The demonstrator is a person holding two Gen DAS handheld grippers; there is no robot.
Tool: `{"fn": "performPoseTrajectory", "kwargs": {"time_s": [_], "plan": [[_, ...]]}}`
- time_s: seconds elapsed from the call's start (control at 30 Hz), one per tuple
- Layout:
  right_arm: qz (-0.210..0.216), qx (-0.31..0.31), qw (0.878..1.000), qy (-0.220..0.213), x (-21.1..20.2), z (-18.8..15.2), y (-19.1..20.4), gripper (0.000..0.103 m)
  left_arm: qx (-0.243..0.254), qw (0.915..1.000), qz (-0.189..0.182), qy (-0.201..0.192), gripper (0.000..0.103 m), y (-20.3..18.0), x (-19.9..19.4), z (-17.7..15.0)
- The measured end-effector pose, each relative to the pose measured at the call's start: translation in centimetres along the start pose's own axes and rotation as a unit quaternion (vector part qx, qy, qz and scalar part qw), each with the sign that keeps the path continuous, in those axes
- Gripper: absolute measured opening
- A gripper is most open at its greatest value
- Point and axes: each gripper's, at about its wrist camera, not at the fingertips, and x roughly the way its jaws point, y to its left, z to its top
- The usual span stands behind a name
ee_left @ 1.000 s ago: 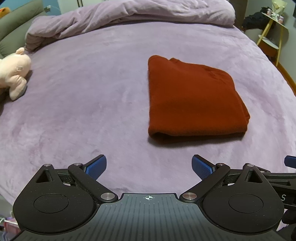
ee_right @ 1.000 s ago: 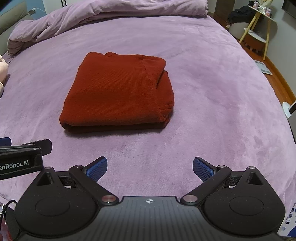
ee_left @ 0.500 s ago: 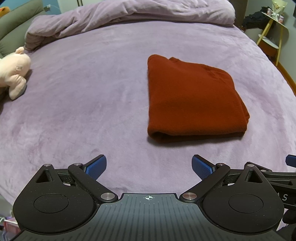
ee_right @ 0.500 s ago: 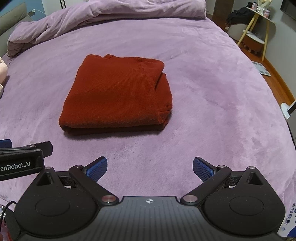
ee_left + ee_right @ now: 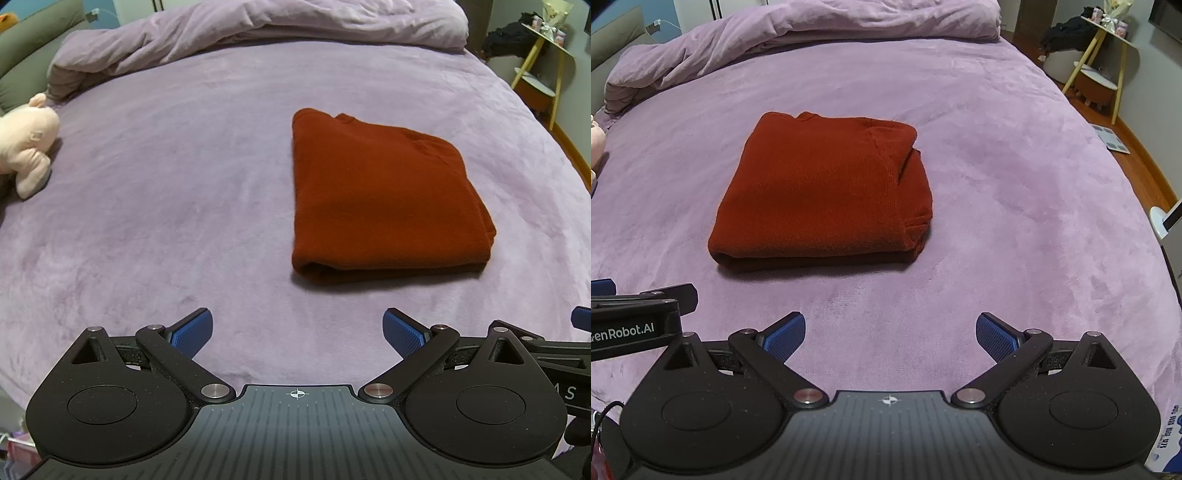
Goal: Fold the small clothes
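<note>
Garment: rust-red folded garment (image 5: 823, 192) lies as a squared packet on the purple blanket (image 5: 1015, 177), at about 11 o'clock from the right gripper and 1 o'clock from the left one; folded edge faces the grippers, layered open edges show at its 3 o'clock side.
Left gripper: left gripper (image 5: 297, 332) has its blue pads spread wide, nothing between them, well apart from the packet and short of its near edge.
Right gripper: right gripper (image 5: 890, 334) is likewise spread and empty, hanging over bare blanket in front of the packet.
Change: almost none against the views of a second ago; the packet sits a touch further up and away in the right view, so both tools seem to have backed off slightly, and the cloth keeps its shape with no corner springing loose.
Meaning: by my judgement the folding of this piece is finished and released; what remains would be a next garment, though none shows in either view.
Surroundings: bunched duvet (image 5: 258, 33) at 12 o'clock, pink plush toy (image 5: 26, 140) at 9 o'clock in the left view, neither touching the packet.
</note>
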Motion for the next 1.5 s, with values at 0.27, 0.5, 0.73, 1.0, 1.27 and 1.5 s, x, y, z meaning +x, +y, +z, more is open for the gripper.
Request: {"fn": "performPoseTrajectory", "kwargs": {"time_s": [0.27,0.5,0.73,1.0,1.27,1.5], "plan": [[-0.001,0.000,1.000,-0.002,-0.25,0.10,0.04,0.099,0.001,1.0000,0.000,0.001,0.101,-0.17,-0.09,0.06],[-0.002,0.001,1.000,-0.001,-0.24,0.19,-0.04,0.099,0.004,1.0000,0.003,0.001,0.101,-0.37,-0.04,0.15],[-0.003,0.004,1.000,-0.001,-0.14,0.33,-0.11,0.099,0.006,1.0000,0.004,0.002,0.101,-0.54,0.03,0.20],[-0.003,0.005,1.000,-0.001,0.01,0.43,-0.19,0.099,0.007,1.0000,0.005,0.003,0.101,-0.63,0.10,0.24],[-0.002,0.000,1.000,-0.004,-0.04,0.28,-0.37,0.099,0.009,0.9999,0.005,0.005,0.101,-0.64,0.17,0.30],[-0.002,-0.003,1.000,-0.005,-0.07,0.27,-0.38,0.099,0.014,0.9999,0.006,0.002,0.101,-0.70,0.19,0.27]]}}
